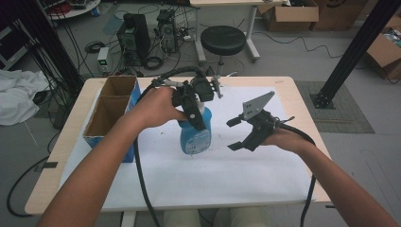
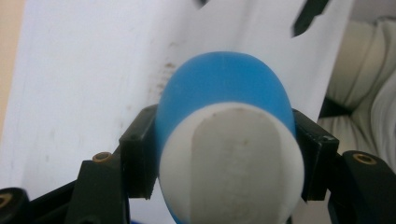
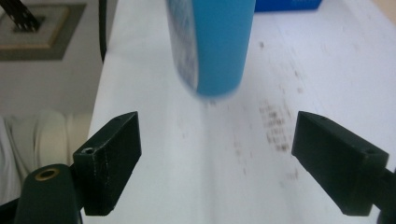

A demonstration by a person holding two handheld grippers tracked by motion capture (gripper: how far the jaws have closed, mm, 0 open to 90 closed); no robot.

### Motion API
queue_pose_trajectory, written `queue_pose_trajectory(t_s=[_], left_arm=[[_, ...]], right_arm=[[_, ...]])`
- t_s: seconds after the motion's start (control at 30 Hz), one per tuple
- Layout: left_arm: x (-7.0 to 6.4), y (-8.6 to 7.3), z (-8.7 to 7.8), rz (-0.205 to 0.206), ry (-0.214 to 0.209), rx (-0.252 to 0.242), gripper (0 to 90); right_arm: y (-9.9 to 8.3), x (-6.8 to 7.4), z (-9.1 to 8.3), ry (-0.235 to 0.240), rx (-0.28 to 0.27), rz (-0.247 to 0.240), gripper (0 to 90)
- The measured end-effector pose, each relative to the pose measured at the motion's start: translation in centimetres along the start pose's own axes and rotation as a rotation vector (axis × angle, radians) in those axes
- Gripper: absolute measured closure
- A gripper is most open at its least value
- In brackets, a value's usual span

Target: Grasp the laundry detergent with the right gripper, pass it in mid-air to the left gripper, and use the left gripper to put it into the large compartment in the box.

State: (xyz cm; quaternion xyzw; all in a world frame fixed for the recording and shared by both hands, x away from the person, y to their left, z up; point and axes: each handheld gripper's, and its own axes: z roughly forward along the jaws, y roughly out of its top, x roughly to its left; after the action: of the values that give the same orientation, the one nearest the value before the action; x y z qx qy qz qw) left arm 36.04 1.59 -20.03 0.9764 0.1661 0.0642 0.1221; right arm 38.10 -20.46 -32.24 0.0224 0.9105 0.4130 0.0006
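here the left gripper (image 1: 196, 113) is clamping the blue bottle (image 1: 195, 137) over the white sheet (image 1: 213, 175).

its jaws are closing on the bottle's upper body, one pad pressing each side, while the bottle is hanging upright near the middle of the table (image 1: 56, 165); whether its base is touching the sheet, i cannot tell. the right gripper (image 1: 236, 135) is waiting just beside it, jaws spread wide and holding nothing. judging by this, keeping the bottle vertical and the squeeze even should stop it slipping. the open cardboard box (image 1: 111, 111) is standing at the left, apart from the bottle, and the trailing cable (image 1: 142, 179) is crossing the sheet below.
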Motion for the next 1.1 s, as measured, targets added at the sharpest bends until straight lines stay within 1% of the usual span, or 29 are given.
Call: queue_pose_trajectory(t_s=[0.03, 0.07, 0.13, 0.17, 0.2, 0.3, 0.4, 0.47, 0.6, 0.63, 0.73, 0.77, 0.97, 1.1], left_arm=[[0.3, -0.1, -0.3, -0.048, 0.022, 0.001, 37.8], [0.4, -0.3, -0.6, -0.078, 0.044, 0.001, 37.8], [0.7, -0.5, -1.1, -0.134, 0.089, 0.004, 37.9], [0.8, -0.6, -1.3, -0.152, 0.101, 0.005, 37.9], [1.0, -0.8, -1.5, -0.181, 0.115, 0.005, 37.9], [1.5, -1.2, -2.2, -0.261, 0.135, -0.012, 37.8], [1.8, -1.5, -3.0, -0.326, 0.148, -0.026, 37.9], [2.0, -1.8, -3.6, -0.373, 0.154, -0.036, 37.9], [2.4, -2.1, -4.8, -0.443, 0.162, -0.046, 37.9], [2.5, -2.1, -5.1, -0.470, 0.163, -0.052, 37.9], [2.8, -2.4, -6.0, -0.529, 0.171, -0.059, 37.9], [2.9, -2.5, -6.3, -0.539, 0.172, -0.059, 37.9], [3.6, -3.5, -8.5, -0.623, 0.206, -0.063, 38.0], [4.1, -4.3, -10.1, -0.677, 0.233, -0.075, 37.9]], right_arm=[[-0.1, 0.0, -0.2, -0.003, 0.015, 0.001, 15.6], [-0.3, -0.1, -0.7, -0.010, 0.035, 0.004, 15.5], [-0.5, -0.1, -1.3, -0.011, 0.053, 0.012, 15.5], [-0.7, -0.1, -1.7, -0.011, 0.068, 0.016, 15.7], [-0.7, -0.2, -2.0, -0.011, 0.080, 0.019, 15.8], [-1.0, -0.1, -2.8, -0.016, 0.122, 0.023, 15.7], [-1.1, 0.0, -3.7, -0.021, 0.155, 0.024, 15.9], [-1.3, 0.1, -4.4, -0.026, 0.188, 0.018, 16.0], [-1.6, 0.3, -5.3, -0.029, 0.232, 0.011, 16.1], [-1.6, 0.4, -5.5, -0.030, 0.241, 0.005, 16.1], [-1.8, 0.6, -6.1, -0.030, 0.259, 0.002, 16.2], [-1.9, 0.7, -6.2, -0.029, 0.267, 0.001, 16.2], [-2.6, 1.0, -6.7, -0.018, 0.323, 0.001, 16.3], [-2.7, 0.9, -7.0, -0.018, 0.338, 0.001, 16.4]])
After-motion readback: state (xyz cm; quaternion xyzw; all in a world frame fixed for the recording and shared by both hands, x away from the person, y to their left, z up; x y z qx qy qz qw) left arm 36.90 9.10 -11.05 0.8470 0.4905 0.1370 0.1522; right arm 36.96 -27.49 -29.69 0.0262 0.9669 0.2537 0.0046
